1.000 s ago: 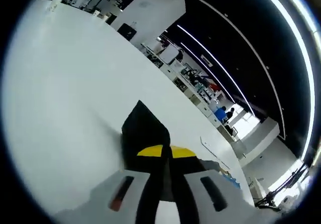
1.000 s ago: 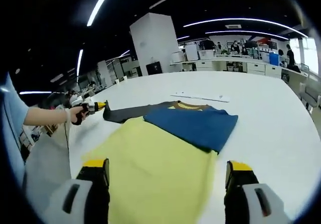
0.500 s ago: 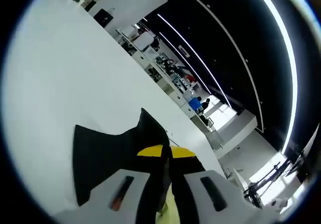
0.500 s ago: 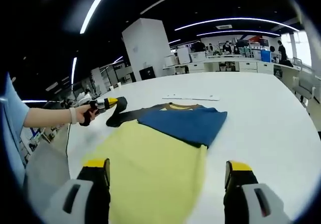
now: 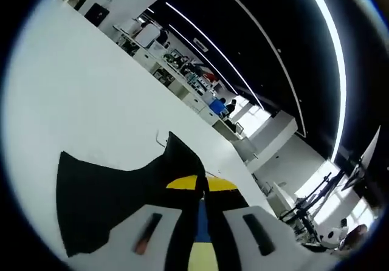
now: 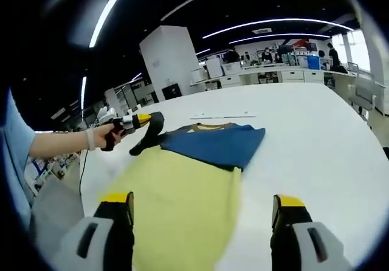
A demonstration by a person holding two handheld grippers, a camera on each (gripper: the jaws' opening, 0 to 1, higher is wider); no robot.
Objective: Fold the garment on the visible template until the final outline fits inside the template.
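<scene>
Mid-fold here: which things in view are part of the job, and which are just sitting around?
Part of the job:
garment
its black sleeve, clamped in the left gripper
right gripper, open and holding nothing
white table

Lying about:
thin white strip beyond the collar
office desks in the background

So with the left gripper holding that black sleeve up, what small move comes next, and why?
Probably carry the sleeve across and lay it on the blue panel. The left gripper is shut on it, lifted off the table, and the opposite side is already folded in. The right gripper is open and idle.
</scene>
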